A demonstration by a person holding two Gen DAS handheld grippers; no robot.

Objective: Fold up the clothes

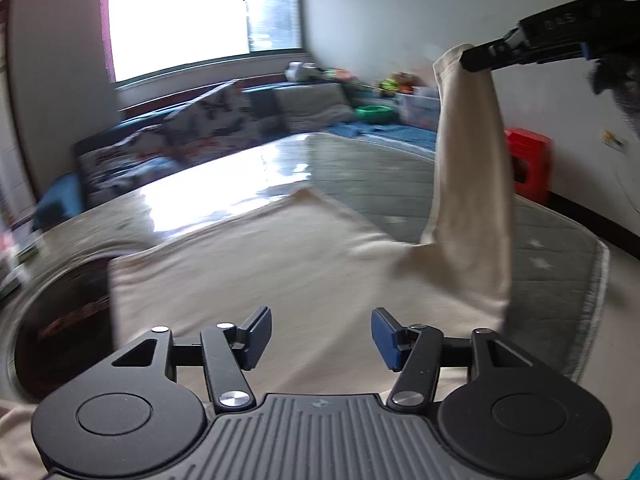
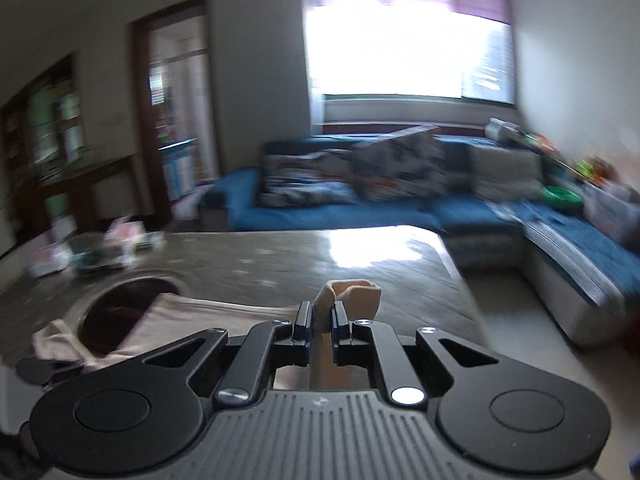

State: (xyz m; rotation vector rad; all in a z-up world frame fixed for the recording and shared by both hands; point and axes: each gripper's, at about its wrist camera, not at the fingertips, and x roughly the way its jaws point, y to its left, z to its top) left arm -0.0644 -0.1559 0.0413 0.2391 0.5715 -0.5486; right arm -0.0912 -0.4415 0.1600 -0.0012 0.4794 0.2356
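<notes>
A cream long-sleeved garment (image 1: pixel 260 264) lies spread on a grey quilted mat (image 1: pixel 560 248) on the table. My left gripper (image 1: pixel 322 336) is open and empty, just above the garment's near part. My right gripper (image 2: pixel 320 320) is shut on the end of a cream sleeve (image 2: pixel 348 292) and holds it high. In the left wrist view the right gripper (image 1: pixel 476 58) shows at the upper right with the sleeve (image 1: pixel 468 184) hanging from it down to the garment. The garment's body (image 2: pixel 168 312) also shows in the right wrist view, lower left.
A round dark opening (image 1: pixel 56 320) is in the table at the left, also seen in the right wrist view (image 2: pixel 120 312). A blue sofa (image 2: pixel 400 200) with cushions stands behind the table under the window. A red stool (image 1: pixel 528 164) is at the right. Small items (image 2: pixel 100 248) sit on the table's far left.
</notes>
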